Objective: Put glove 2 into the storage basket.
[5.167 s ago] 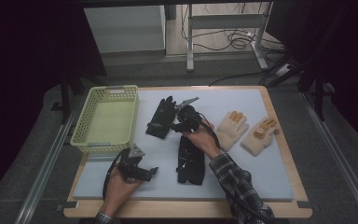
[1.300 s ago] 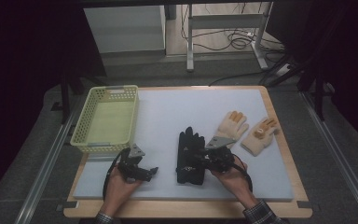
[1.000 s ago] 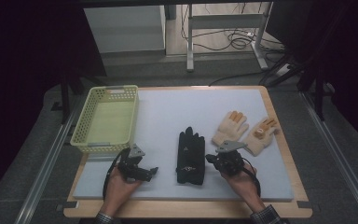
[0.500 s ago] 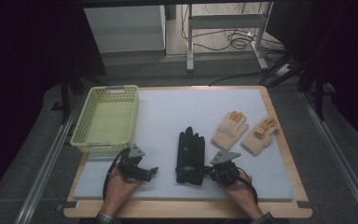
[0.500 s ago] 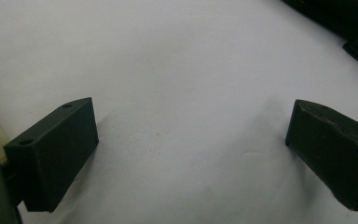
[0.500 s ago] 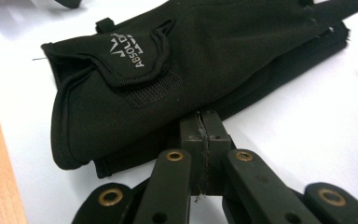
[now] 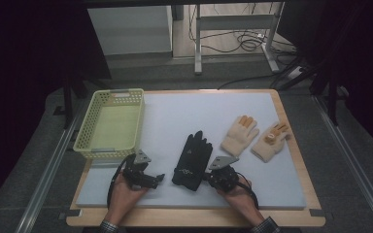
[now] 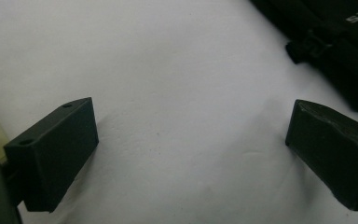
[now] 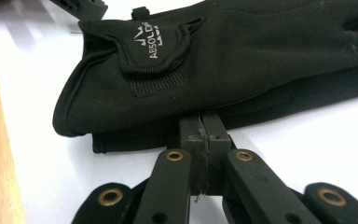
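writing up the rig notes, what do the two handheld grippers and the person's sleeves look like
Both are black two-jaw tools. The left gripper has blocky, flat-faced black jaws, a grey three-cornered plate on top and a black cable looping by the wrist. The right gripper carries the same grey plate and a black cable; its black link arms have brass-coloured pivot rivets. Plaid shirt cuffs show at both wrists.

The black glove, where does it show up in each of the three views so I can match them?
High view: the black glove lies low on the white mat, just left of the right gripper.
Left gripper view: its cuff fills the top right corner.
Right gripper view: it spans the upper half, beyond the shut jaws.
Shared landmark: the cuff's white-lettered strap tab.
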{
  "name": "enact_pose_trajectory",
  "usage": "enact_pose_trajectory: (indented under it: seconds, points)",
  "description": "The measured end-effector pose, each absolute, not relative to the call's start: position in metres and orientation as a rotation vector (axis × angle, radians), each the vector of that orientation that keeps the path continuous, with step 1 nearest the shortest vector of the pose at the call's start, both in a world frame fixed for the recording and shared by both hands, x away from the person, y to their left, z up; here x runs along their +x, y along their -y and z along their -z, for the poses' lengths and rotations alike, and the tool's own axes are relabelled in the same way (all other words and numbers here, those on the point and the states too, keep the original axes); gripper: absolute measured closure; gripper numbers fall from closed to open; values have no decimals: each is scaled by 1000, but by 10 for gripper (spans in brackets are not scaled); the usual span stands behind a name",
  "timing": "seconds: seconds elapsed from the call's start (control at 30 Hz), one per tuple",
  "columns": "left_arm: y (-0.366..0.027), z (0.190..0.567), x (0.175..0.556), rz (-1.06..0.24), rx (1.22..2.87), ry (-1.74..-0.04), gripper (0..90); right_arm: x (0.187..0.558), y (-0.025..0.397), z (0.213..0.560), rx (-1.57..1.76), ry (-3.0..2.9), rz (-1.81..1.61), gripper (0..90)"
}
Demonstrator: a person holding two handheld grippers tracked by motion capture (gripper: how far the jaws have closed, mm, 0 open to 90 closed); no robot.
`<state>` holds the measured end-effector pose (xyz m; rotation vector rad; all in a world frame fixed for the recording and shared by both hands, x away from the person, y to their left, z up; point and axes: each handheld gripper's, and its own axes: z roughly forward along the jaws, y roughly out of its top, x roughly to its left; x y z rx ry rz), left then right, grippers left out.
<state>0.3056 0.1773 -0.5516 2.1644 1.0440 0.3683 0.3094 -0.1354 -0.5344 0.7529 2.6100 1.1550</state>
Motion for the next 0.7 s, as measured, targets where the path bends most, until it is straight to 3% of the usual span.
enact_pose_trajectory:
  seconds: [0.7]
  points:
    - [-177,552,305,-369,2163,-1046,23,329,96,537,769,-2574,-1143,885]
